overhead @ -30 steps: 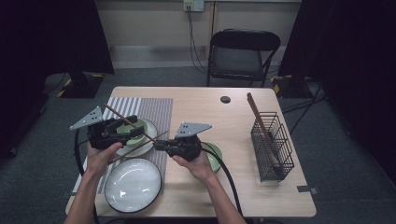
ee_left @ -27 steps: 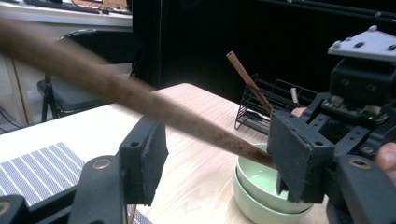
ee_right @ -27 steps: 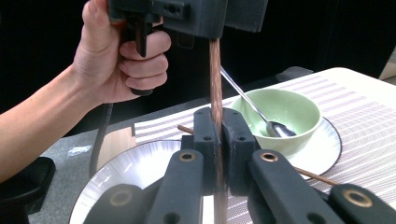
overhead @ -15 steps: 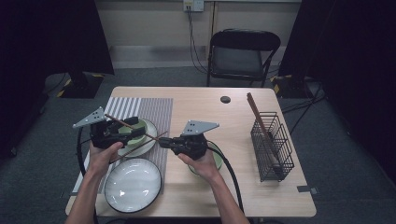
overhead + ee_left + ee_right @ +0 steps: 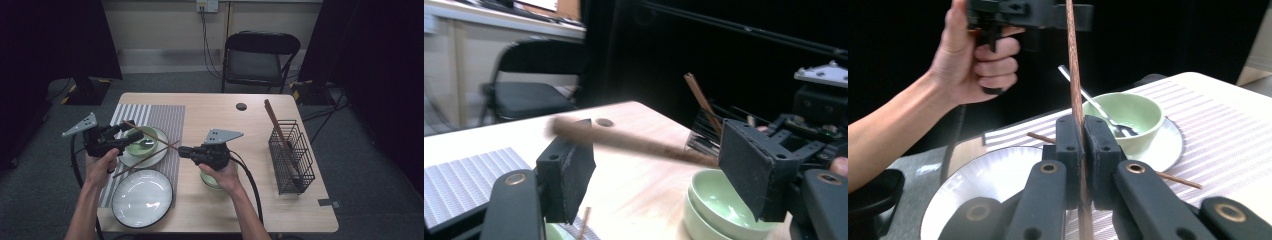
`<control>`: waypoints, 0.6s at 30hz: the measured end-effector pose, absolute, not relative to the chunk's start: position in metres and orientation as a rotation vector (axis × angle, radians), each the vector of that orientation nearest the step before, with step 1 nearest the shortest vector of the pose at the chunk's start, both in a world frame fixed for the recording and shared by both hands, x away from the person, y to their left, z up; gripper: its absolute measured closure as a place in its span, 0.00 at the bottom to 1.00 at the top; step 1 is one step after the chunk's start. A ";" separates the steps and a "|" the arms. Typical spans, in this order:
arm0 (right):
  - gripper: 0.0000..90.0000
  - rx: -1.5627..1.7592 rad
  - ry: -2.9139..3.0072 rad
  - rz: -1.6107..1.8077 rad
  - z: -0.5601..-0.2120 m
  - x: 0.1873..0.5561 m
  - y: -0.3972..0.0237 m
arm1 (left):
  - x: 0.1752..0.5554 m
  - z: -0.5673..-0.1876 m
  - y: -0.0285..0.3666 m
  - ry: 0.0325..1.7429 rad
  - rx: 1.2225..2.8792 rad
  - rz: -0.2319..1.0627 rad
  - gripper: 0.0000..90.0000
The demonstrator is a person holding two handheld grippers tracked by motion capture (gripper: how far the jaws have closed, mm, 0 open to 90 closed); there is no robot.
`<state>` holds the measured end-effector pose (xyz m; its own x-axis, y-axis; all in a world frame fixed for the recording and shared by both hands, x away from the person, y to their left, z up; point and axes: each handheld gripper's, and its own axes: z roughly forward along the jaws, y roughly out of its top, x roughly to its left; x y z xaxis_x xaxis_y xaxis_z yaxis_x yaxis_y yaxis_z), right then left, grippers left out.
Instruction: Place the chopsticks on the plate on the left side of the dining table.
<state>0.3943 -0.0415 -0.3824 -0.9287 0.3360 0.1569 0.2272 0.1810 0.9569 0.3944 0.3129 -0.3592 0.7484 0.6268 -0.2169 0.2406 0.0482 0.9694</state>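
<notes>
Chopstick (image 5: 1074,60) clamped in right tool (image 5: 1081,145) (upright).

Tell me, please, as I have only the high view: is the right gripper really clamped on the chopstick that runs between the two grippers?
Observer: Yes. The right gripper view shows the right gripper with its jaws shut on the chopstick, pads pressing on both sides.
Operator: Thank you. Does the left gripper grip the other end?
Observer: No. The left gripper has just been opening its jaws; the chopstick passes between pads that stand well apart.
Operator: Is there a single bowl under the right hand?
Observer: No, the left gripper view shows two pale green bowls nested there.
</notes>
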 end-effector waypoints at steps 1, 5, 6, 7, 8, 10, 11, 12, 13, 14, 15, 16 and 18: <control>0.96 0.568 2.340 1.873 -0.382 0.396 -0.044 | 0.393 -0.357 0.313 0.722 1.539 0.342 0.33; 0.96 0.608 2.313 1.866 -0.382 0.400 -0.052 | 0.387 -0.349 0.315 0.690 1.522 0.375 0.33; 0.96 0.612 2.312 1.857 -0.382 0.401 -0.053 | 0.386 -0.347 0.315 0.692 1.517 0.379 0.33; 0.96 0.615 2.311 1.838 -0.381 0.401 -0.054 | 0.385 -0.346 0.316 0.685 1.515 0.388 0.33; 0.96 0.616 2.312 1.843 -0.382 0.401 -0.055 | 0.384 -0.345 0.316 0.682 1.512 0.389 0.33; 0.96 0.620 2.317 1.835 -0.382 0.401 -0.055 | 0.382 -0.343 0.314 0.662 1.512 0.387 0.33; 0.96 0.622 2.323 1.838 -0.382 0.401 -0.054 | 0.381 -0.342 0.311 0.647 1.521 0.392 0.33; 0.96 0.616 2.333 1.834 -0.383 0.401 -0.052 | 0.381 -0.342 0.308 0.641 1.532 0.398 0.32; 0.96 0.611 2.340 1.828 -0.383 0.400 -0.050 | 0.381 -0.343 0.305 0.635 1.548 0.405 0.32; 0.96 0.606 2.350 1.830 -0.384 0.399 -0.048 | 0.381 -0.343 0.301 0.637 1.561 0.419 0.31; 0.96 0.596 2.362 1.834 -0.385 0.399 -0.046 | 0.382 -0.343 0.298 0.628 1.581 0.417 0.30; 0.96 0.584 2.376 1.836 -0.386 0.398 -0.043 | 0.383 -0.345 0.294 0.620 1.597 0.408 0.29; 0.96 0.567 2.396 1.827 -0.386 0.395 -0.039 | 0.383 -0.347 0.289 0.610 1.636 0.417 0.29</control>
<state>0.3953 -0.0386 -0.3861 -0.9288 0.3338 0.1607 0.2434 0.2227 0.9440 0.3833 0.2889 -0.3469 0.7927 0.6053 -0.0727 0.1521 -0.0810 0.9850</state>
